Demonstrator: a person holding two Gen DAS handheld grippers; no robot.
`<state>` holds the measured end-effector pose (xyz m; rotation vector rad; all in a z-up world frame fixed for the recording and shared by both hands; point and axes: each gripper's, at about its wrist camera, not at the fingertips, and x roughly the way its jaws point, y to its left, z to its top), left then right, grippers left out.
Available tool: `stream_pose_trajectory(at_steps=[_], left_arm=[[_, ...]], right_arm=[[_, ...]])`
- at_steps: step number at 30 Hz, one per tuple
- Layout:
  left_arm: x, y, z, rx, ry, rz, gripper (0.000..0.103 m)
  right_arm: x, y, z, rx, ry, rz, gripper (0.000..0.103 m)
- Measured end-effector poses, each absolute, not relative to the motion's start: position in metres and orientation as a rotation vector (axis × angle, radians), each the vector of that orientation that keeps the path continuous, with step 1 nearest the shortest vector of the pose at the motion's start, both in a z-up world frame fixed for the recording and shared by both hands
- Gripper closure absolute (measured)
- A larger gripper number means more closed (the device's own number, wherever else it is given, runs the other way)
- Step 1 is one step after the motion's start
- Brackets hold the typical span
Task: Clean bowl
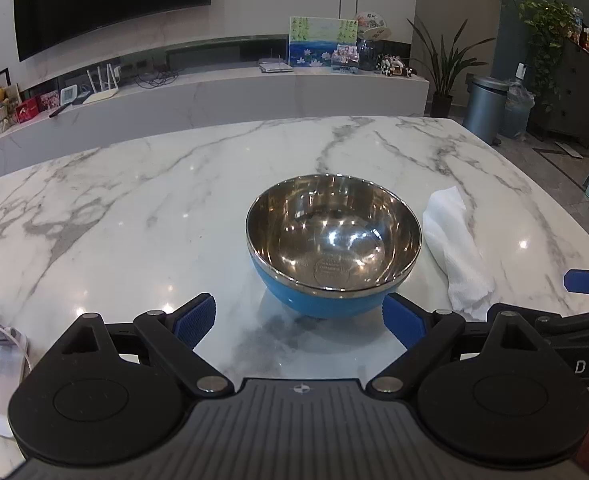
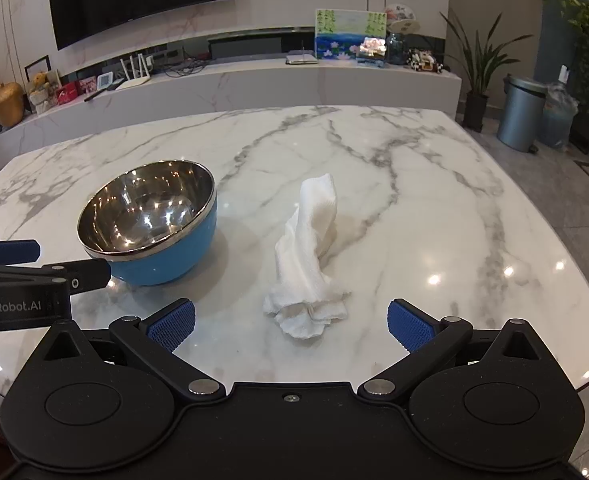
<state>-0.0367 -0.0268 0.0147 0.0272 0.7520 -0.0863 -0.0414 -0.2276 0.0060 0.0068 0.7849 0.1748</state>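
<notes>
Left wrist view: the bowl [image 1: 333,240], steel inside and blue outside, stands upright on the marble bench [image 1: 134,216], just ahead of the left gripper [image 1: 300,322], whose fingers [image 1: 196,322] are spread wide apart and hold nothing. A crumpled white paper towel [image 2: 308,264] lies beside the bowl, directly ahead of the right gripper [image 2: 290,326], between its parted, empty fingers [image 2: 408,324].
</notes>
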Motion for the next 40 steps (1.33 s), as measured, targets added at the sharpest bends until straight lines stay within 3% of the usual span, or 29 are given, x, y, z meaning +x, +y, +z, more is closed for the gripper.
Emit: stream_pose_trajectory(at_steps=[40], left_arm=[[-0.038,-0.028,0.012,0.047,0.741,-0.068,0.012]], right_arm=[[-0.043,-0.216,-0.001,-0.027,0.805,0.206,0.001]])
